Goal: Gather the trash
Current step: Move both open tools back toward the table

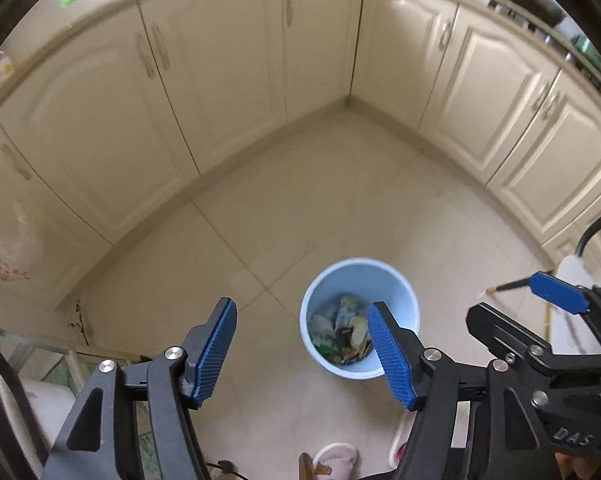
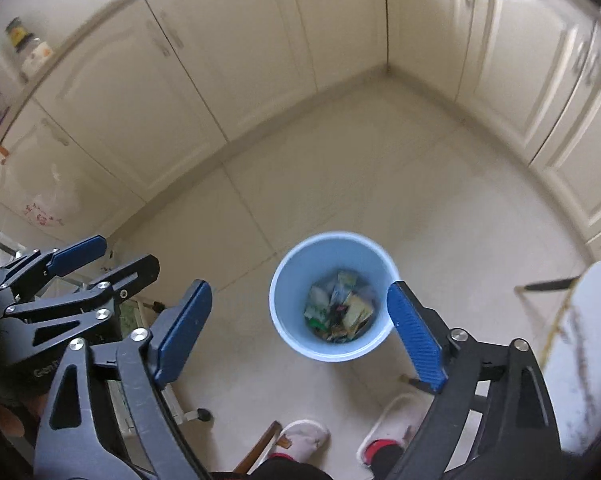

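Both the left gripper point(image 1: 302, 354) and right gripper point(image 2: 300, 328) are held released and empty above the light blue bin point(image 2: 288, 280), where apparently crumpled wrappers point(image 2: 338, 306) are piled.

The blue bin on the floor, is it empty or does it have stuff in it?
Partly filled. The blue bin stands upright on the tiled floor, with crumpled wrappers lying at its bottom and bare inner wall above them.

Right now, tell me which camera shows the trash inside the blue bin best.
The right wrist view: the blue bin sits whole between the open fingers, its trash unobstructed. In the left wrist view, one blue pad overlaps the bin's near rim and part of the trash.
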Tool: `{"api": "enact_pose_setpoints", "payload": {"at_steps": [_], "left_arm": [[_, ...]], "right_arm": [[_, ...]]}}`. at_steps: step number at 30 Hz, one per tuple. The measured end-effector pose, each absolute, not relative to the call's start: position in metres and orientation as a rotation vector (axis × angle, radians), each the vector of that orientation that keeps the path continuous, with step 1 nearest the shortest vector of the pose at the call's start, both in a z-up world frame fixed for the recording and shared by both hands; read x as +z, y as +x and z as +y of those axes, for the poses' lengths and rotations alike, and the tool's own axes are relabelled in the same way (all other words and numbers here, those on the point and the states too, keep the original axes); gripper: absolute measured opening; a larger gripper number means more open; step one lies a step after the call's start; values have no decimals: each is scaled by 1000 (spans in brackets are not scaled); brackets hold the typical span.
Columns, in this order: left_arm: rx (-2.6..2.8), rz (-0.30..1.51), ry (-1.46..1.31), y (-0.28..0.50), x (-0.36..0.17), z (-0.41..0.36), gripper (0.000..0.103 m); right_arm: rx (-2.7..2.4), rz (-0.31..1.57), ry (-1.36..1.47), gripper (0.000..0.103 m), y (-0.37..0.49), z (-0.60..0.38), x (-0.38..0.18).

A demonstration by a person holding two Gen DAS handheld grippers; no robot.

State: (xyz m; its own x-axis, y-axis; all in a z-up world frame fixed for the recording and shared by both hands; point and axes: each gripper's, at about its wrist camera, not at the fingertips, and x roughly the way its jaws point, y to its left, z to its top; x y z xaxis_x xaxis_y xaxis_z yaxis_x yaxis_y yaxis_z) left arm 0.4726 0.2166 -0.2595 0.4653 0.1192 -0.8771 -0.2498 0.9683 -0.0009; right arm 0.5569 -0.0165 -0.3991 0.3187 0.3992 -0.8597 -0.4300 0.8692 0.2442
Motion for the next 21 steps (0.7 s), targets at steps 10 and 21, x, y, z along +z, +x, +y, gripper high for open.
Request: {"api": "enact_pose_setpoints", "payload": {"at_steps": [10,21], "left_arm": [[255,809,-100,366,-169,157,77],[193,539,-23,232,-120,38,90]], "right_arm": [[481,845,-68,101,472,-45,-260],[361,584,-54,103,369,-114,-156]]}}
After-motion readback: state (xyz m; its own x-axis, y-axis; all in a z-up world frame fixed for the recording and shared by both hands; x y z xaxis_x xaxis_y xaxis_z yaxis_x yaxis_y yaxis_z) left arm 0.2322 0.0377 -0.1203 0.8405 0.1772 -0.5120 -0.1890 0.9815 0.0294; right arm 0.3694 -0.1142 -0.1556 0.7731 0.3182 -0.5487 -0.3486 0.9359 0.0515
